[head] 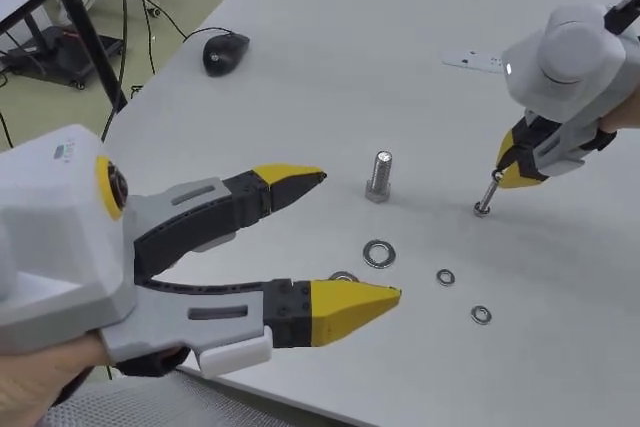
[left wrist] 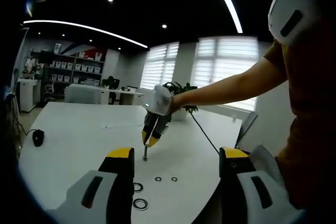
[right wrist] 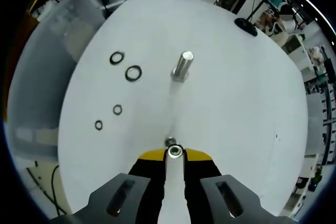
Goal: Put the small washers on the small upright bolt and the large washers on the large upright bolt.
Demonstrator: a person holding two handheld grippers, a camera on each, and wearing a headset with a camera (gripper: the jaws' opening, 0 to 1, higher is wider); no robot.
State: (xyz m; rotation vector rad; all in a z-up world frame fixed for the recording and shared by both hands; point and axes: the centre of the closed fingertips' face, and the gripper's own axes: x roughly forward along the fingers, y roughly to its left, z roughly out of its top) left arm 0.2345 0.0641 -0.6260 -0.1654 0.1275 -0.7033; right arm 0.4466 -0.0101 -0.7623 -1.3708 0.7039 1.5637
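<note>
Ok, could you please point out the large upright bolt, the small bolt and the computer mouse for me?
large upright bolt (head: 381,169): head view, on its threaded shaft.
small bolt (head: 486,197): head view, on its thin shaft.
computer mouse (head: 225,52): head view, on its black top.

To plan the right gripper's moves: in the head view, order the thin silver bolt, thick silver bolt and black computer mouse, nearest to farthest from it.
1. Thin silver bolt, at the right gripper's tips.
2. Thick silver bolt, table centre.
3. Black computer mouse, far left.
</note>
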